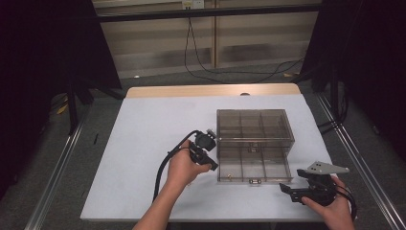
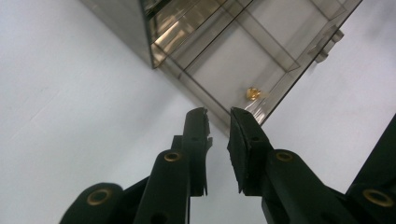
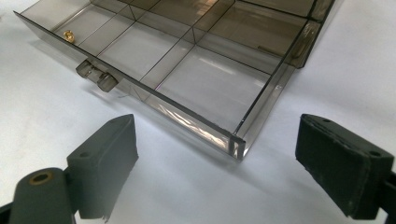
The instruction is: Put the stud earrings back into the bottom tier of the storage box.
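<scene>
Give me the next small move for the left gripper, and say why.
Probably ease the left gripper forward over the drawer's front corner toward the small gold piece. Its fingers stand slightly apart, holding nothing, aimed at that corner, and the piece lies just beyond them in the nearest compartment. The drawer is already pulled out, so nothing covers it. The right gripper waits open at the drawer's other corner.

No text, label, brand, number or sign can be read anywhere: the small pale plate point(image 1: 192, 4) on the far wall is too blurred to make out, and the smoky transparent plastic compartment box point(image 1: 253, 125) is unmarked
</scene>
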